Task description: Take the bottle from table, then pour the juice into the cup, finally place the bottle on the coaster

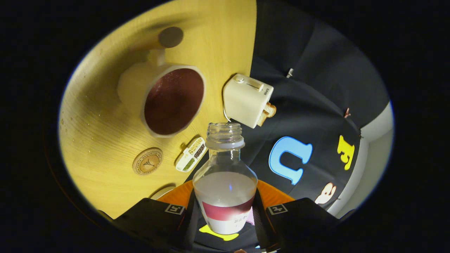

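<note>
Claw (225,211) is clamping the uncapped bottle (225,182), both fingers pressing its sides, bottle sitting between them, mouth pointing ahead. Cup (168,100) full of dark juice is standing on the desk (98,133) beyond. Coaster (147,161) is lying near the cup, toaster (248,100) beside.

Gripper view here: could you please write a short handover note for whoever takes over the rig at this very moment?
Gripper: shut on the bottle, held between the fingers, uncapped, neck pointing ahead, little red juice left near its base.
Cup: on the table beyond the fingers, full of dark red juice.
Coaster: round, bare, on the table near the cup, beside a small pill box.
Done: bottle taken; pouring looks largely finished.
Left: bring the bottle level, then stand it on the coaster and release.
</note>
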Demonstrator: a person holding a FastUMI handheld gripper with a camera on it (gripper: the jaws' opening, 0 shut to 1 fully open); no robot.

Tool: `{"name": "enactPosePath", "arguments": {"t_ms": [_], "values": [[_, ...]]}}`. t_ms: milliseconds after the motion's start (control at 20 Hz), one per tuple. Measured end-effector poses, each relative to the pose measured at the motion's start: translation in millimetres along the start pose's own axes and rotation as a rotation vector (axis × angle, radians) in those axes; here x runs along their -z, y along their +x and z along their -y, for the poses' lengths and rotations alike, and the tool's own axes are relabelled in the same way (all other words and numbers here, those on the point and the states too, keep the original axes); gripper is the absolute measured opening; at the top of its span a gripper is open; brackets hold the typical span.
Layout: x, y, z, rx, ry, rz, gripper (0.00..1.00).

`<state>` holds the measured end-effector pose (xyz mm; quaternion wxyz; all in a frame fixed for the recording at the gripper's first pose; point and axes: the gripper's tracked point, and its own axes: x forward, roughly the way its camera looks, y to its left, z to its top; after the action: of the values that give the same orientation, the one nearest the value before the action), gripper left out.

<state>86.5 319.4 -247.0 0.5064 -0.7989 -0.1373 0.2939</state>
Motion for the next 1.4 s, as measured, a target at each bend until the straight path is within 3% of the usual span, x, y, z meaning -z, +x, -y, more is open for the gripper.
{"name": "enactPosePath", "arguments": {"t_ms": [200,450,750,1150,1400], "values": [[21.5,-8.1,24.0,0.052,0.206,-0.002,0.70],[53.4,-11.1,38.8,0.013,0.611,-0.081,0.70],[83.3,-1.8,58.4,0.012,0.979,-0.141,0.70],[103.1,16.5,25.4,-0.030,1.595,-0.141,0.70],[93.4,34.3,-3.2,-0.047,1.783,-0.060,0.70]]}}
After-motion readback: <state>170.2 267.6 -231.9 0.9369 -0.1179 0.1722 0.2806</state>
